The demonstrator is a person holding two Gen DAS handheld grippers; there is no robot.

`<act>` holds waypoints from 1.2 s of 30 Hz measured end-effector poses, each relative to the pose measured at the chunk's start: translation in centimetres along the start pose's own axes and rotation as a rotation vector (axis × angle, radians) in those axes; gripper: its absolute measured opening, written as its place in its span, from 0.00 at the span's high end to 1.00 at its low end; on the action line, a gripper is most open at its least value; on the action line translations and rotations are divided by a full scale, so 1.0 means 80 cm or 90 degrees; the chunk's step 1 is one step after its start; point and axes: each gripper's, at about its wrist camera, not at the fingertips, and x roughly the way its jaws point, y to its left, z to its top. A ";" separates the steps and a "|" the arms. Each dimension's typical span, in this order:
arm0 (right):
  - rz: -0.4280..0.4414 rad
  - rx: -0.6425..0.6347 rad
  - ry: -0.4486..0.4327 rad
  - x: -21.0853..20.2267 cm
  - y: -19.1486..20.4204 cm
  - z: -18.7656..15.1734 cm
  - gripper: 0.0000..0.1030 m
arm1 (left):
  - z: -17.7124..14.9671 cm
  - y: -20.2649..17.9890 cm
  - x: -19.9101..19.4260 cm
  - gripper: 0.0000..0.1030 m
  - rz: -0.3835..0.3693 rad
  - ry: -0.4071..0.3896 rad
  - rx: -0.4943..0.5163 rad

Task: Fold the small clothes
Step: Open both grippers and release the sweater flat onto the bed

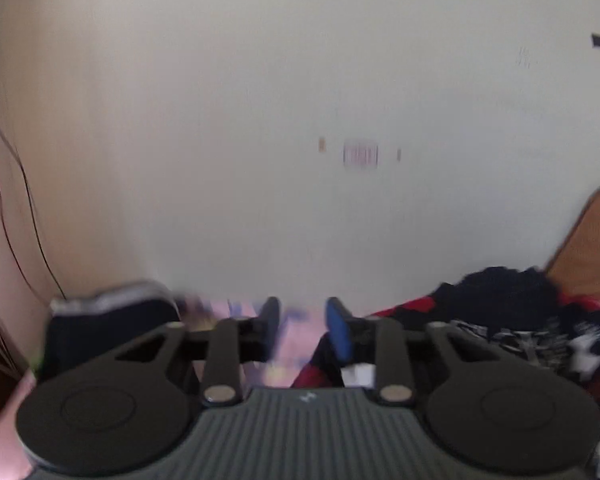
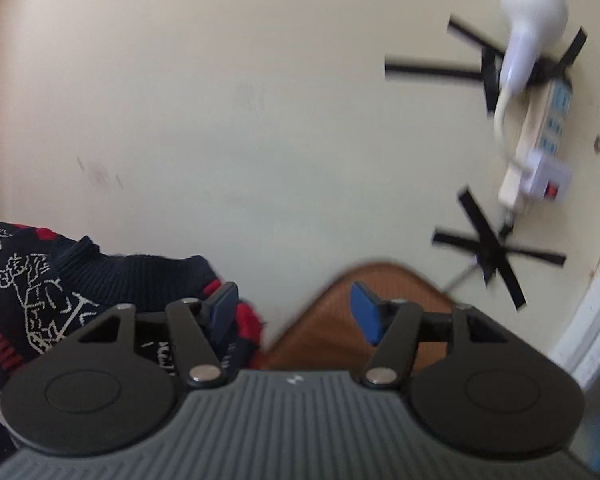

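A navy knitted sweater [image 2: 40, 292] with red bands and white stitched figures lies crumpled at the left of the right wrist view. It also shows at the right of the left wrist view as the same sweater [image 1: 520, 320]. My right gripper [image 2: 294, 308] is open beside it; its left finger overlaps the sweater's red edge and nothing sits between the pads. My left gripper [image 1: 304, 318] has a narrow gap between its blue pads, with only the pink surface [image 1: 284, 344] behind. A folded dark garment [image 1: 112, 320] with a pale band lies at the left.
A brown cushion [image 2: 340, 320] leans against the pale wall behind the sweater. A white power strip [image 2: 540, 140] and a white lamp [image 2: 532, 8] are fixed to the wall with black tape. Thin dark cables [image 1: 4, 184] hang at the far left.
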 end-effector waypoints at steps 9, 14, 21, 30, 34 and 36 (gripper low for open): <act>0.211 0.315 0.058 -0.150 -0.001 -0.134 0.46 | -0.114 0.099 -0.093 0.58 -0.125 0.015 -0.040; 0.247 0.280 0.089 -0.267 0.076 -0.157 0.31 | -0.164 0.088 -0.147 0.53 -0.190 0.040 -0.015; 0.272 0.224 0.161 -0.287 0.038 -0.192 0.86 | -0.220 0.064 -0.169 0.52 -0.219 0.101 -0.005; -0.172 -0.052 0.031 -0.224 -0.053 -0.100 0.83 | -0.229 0.079 -0.199 0.49 -0.201 0.100 -0.016; -0.221 -0.051 0.056 -0.212 -0.069 -0.128 0.52 | -0.244 0.081 -0.211 0.43 -0.210 0.121 -0.017; -0.028 0.065 0.055 -0.239 -0.065 -0.144 0.53 | -0.251 0.078 -0.214 0.41 -0.218 0.142 -0.021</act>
